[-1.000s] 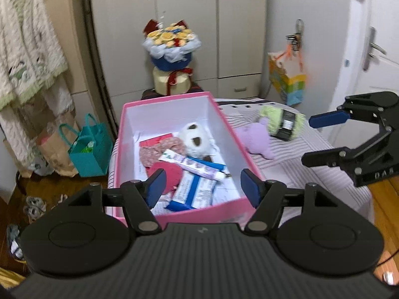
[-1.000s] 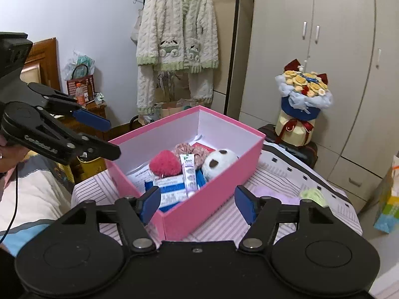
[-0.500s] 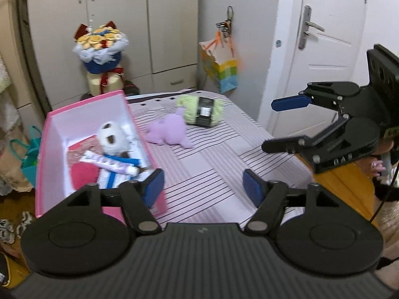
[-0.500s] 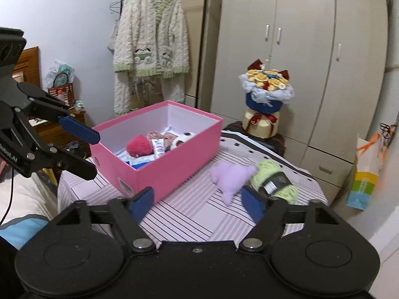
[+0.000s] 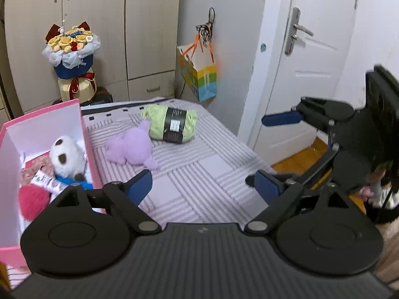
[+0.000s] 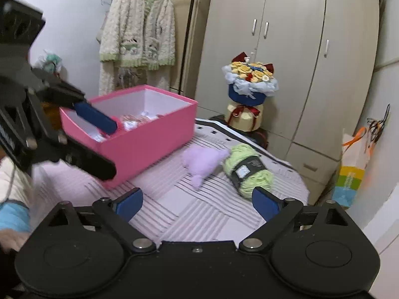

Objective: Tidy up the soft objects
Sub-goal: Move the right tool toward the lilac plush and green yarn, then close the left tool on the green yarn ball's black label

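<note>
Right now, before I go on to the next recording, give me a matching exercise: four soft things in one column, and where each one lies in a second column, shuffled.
Things:
1. purple plush toy
2. green yarn
3. panda plush
4. red pompom

Places:
A. in the pink box, at its near end
B. on the striped cloth, next to the box
C. in the pink box, beside its wall nearest the cloth
D. on the striped cloth, beyond the purple toy and touching it

Pairs: 1-B, 2-D, 3-C, 4-A
</note>
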Tool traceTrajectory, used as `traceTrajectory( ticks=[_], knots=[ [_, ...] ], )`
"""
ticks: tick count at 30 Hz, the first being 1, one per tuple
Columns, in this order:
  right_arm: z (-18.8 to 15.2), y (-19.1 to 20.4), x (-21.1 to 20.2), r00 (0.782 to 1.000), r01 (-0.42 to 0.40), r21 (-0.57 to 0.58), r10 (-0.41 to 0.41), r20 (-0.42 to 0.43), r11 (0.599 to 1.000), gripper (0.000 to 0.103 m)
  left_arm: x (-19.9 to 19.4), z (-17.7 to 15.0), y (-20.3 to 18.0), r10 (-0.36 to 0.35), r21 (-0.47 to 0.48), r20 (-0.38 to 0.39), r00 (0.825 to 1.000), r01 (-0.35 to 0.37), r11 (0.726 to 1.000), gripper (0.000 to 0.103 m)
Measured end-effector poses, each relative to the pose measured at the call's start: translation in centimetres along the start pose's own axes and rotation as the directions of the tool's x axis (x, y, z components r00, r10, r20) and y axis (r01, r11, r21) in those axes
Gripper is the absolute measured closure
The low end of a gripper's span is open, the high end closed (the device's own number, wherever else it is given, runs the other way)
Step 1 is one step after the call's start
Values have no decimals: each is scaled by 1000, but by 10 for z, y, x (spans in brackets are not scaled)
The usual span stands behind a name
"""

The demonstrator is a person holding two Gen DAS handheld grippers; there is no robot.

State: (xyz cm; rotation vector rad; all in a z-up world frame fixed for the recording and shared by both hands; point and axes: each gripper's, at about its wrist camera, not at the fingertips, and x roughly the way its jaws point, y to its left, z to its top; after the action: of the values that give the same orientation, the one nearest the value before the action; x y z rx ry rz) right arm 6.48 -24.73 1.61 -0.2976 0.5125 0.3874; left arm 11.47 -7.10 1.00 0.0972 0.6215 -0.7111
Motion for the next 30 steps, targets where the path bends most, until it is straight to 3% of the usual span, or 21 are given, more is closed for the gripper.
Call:
traceTrajectory(
  ticks=[5, 11, 18, 24, 30],
  knots=[
    [-11, -11, 35, 997, 70, -89, -71, -5, 994, 6, 37, 4, 3, 33, -82, 55, 998, -28, 996, 4],
    [-17, -34, 82, 998, 60, -93, -59, 18, 994, 6, 90, 15, 15, 1, -177, 21, 1000, 3, 984, 4],
    [-20, -71, 133, 997, 70, -57, -68, 33, 996, 6, 148, 29, 37, 18, -310, -39, 999, -29, 950, 8],
    [-20, -103, 169, 1000, -27, 45, 26, 16, 999, 4, 188, 39, 54, 80, -438, -35, 996, -88, 895, 12],
    [-20, -114, 195, 996, -87, 66, 88, -7, 994, 4, 208, 47, 71, 99, -558, -21, 995, -94, 824, 12]
  ],
)
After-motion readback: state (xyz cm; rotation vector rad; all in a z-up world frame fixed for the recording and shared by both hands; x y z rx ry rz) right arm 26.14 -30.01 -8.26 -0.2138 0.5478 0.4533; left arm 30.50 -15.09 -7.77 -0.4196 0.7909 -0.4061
